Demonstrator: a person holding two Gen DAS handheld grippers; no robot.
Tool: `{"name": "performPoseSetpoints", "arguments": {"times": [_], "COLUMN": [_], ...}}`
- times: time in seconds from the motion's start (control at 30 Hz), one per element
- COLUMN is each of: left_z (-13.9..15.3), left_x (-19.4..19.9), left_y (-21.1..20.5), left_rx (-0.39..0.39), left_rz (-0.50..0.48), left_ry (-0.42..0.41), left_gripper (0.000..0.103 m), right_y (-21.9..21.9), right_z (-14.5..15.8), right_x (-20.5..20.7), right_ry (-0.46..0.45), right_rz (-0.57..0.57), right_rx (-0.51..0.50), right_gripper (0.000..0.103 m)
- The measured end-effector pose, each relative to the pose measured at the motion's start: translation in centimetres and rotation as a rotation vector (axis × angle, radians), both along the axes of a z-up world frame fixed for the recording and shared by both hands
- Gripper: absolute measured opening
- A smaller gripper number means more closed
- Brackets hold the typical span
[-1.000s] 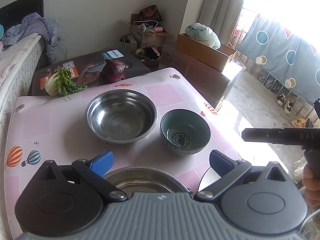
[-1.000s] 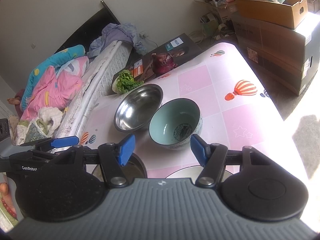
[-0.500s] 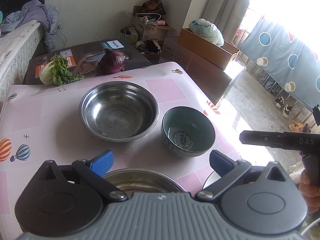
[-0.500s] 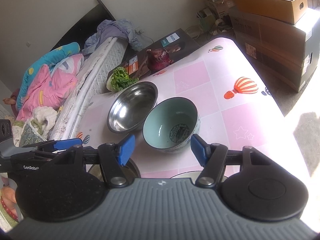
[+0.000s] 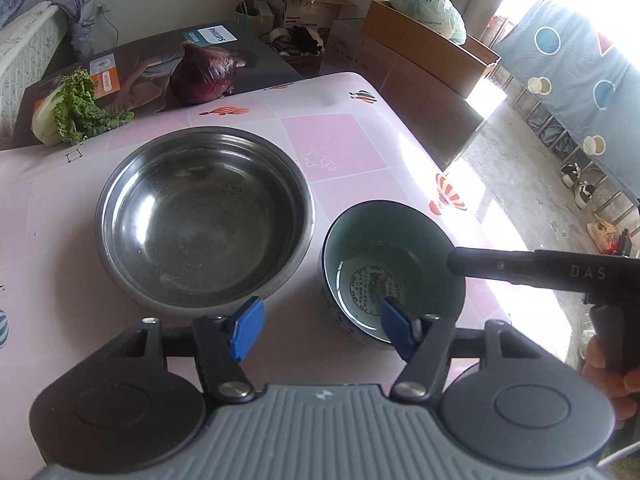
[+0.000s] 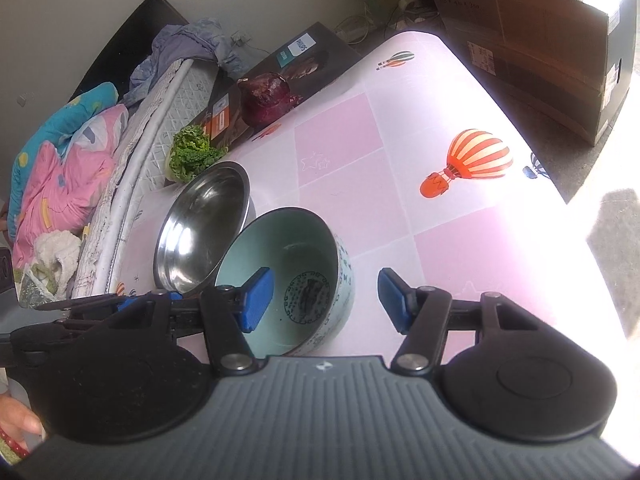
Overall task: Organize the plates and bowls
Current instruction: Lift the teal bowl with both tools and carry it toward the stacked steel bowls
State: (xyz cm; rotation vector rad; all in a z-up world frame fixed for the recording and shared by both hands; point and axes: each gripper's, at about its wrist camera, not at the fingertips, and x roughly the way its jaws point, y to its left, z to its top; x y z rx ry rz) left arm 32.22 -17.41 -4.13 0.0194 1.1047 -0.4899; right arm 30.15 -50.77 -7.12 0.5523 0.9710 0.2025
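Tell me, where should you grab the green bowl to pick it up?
Probably by its rim. The green bowl stands upright and open, and its body looks too wide for the jaws, so one finger goes inside and one outside the thin wall, coming down from above. The right gripper, jaws closing, is already lined up like that on the side away from the steel bowl.

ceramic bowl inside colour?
Pale teal, with a dark round emblem at the bottom; ceramic bowl shows best in left wrist view.
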Motion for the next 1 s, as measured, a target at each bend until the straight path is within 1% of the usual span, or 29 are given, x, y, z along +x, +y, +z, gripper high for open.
{"name": "performPoseSetpoints", "arguments": {"times": [0.03, 0.1, 0.13, 0.17, 0.2, 0.23, 0.27, 0.3, 0.33, 0.37, 0.4, 0.43, 0.6, 0.7, 0.83, 1.0], "left_z": [-0.4, -0.7, -0.9, -1.0, -1.3, -1.4, -1.5, -1.6, -1.7, -1.7, -1.8, -1.8, -1.5, -1.4, -1.4, -1.7], "left_x": [0.5, 1.1, 1.4, 1.7, 1.9, 2.1, 2.2, 2.3, 2.4, 2.5, 2.6, 2.8, 2.4, 1.9, 1.0, 1.6], "left_y": [-0.1, -0.3, -0.4, -0.5, -0.5, -0.5, -0.5, -0.5, -0.6, -0.7, -0.7, -0.8, -1.4, -1.7, -2.1, -2.9], "left_rx": [0.006, -0.011, -0.007, -0.007, -0.007, -0.011, -0.016, -0.021, -0.027, -0.035, -0.046, -0.054, -0.028, -0.027, -0.025, 0.0], "left_rz": [0.007, 0.005, 0.004, 0.005, 0.007, 0.009, 0.008, 0.007, 0.005, 0.004, 0.005, 0.013, -0.005, -0.025, -0.064, -0.075], "left_ry": [0.015, 0.028, 0.037, 0.045, 0.054, 0.063, 0.07, 0.073, 0.08, 0.087, 0.097, 0.11, 0.093, 0.113, 0.121, 0.121], "left_gripper": [0.053, 0.045, 0.041, 0.038, 0.031, 0.031, 0.03, 0.027, 0.023, 0.021, 0.015, 0.013, 0.012, 0.012, 0.013, 0.013], "right_y": [-0.1, -0.2, -0.3, -0.4, -0.4, -0.5, -0.5, -0.5, -0.5, -0.4, -0.4, -0.4, -0.4, -0.9, -1.5, -1.9], "right_z": [-0.4, -1.0, -1.3, -1.6, -1.9, -2.2, -2.4, -2.6, -2.8, -3.0, -3.2, -3.2, -3.2, -3.0, -2.7, -2.8], "right_x": [0.4, 1.1, 1.5, 1.7, 1.9, 2.2, 2.3, 2.5, 2.6, 2.8, 2.9, 2.9, 2.5, 1.8, 0.9, 0.3], "right_ry": [0.007, 0.016, 0.022, 0.027, 0.033, 0.038, 0.041, 0.044, 0.047, 0.05, 0.051, 0.048, 0.042, 0.051, 0.06, 0.076], "right_rz": [0.0, 0.001, 0.002, 0.003, 0.004, 0.006, 0.009, 0.013, 0.019, 0.024, 0.029, 0.032, 0.053, 0.068, 0.093, 0.101], "right_rx": [0.007, 0.015, 0.018, 0.02, 0.024, 0.032, 0.04, 0.046, 0.049, 0.053, 0.062, 0.06, 0.059, 0.058, 0.052, 0.041], "right_gripper": [0.054, 0.048, 0.047, 0.042, 0.036, 0.034, 0.029, 0.024, 0.021, 0.015, 0.015, 0.015, 0.015, 0.014, 0.014, 0.021]}}
